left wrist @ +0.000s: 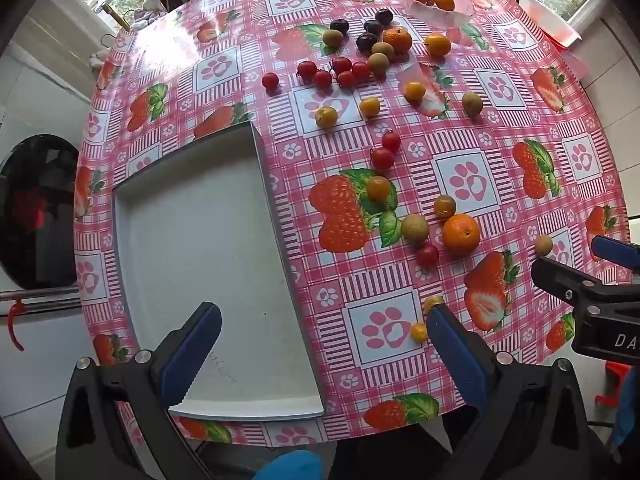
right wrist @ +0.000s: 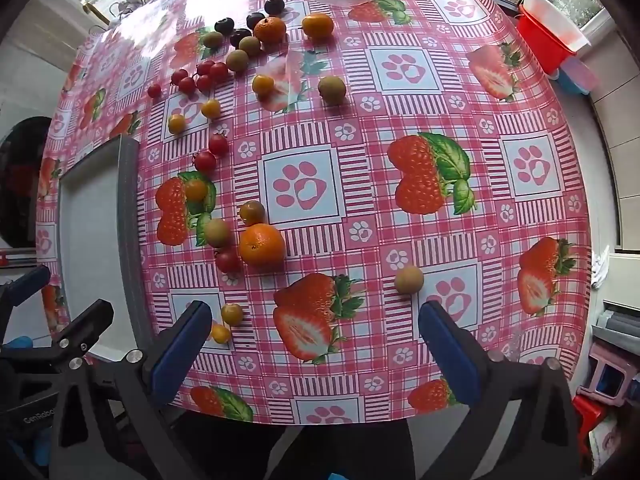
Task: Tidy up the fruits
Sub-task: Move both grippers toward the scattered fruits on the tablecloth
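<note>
Both claws, left claw [left wrist: 322,344] and right claw [right wrist: 316,340], hang wide apart and empty over the fruit-strewn surface [right wrist: 400,120], best starting with the nearest orange [right wrist: 262,246] beside the white tray [left wrist: 200,240].

Left gripper [left wrist: 322,344] hangs wide open, empty, over the white tray's [left wrist: 200,220] near edge. Fruits lie scattered on the strawberry-print tablecloth [left wrist: 460,128]: an orange [left wrist: 461,232], cherry tomatoes [left wrist: 340,70], dark plums [left wrist: 366,32]. Glass bowl [left wrist: 438,10] holds yellow fruits.
</note>
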A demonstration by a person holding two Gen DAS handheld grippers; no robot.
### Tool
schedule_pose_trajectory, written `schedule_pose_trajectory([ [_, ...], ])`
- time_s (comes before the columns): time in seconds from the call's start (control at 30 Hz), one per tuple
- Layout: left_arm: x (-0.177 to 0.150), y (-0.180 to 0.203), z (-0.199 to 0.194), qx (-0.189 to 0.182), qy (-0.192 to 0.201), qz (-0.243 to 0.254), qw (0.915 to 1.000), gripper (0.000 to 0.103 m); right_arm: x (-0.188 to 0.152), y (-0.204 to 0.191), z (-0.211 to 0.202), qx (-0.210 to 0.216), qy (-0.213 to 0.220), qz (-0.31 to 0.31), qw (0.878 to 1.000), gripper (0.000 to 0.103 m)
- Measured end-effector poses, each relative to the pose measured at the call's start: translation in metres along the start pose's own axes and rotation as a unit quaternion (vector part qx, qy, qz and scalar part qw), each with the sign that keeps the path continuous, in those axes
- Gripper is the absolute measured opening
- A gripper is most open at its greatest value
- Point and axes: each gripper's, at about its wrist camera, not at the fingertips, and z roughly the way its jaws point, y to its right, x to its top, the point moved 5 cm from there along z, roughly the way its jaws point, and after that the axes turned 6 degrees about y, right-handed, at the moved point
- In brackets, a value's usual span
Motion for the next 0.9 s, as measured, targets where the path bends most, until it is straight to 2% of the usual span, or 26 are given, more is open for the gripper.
schedule_pose_trajectory([
  [0.63, -0.001, -0.001, 0.006, 0.006, -0.011, -0.006, 0.9999, 0.103, 0.002, 0.000, 0.006, 0.006, -0.004, -0.004, 1.000, 0.103],
  [0.9, -0.005, -0.002, 0.011, 0.015, -0.021, -0.014, 0.9996, 0.103, -0.005, 0.004, 0.010, 0.024, -0.009, 0.005, 1.000, 0.103],
])
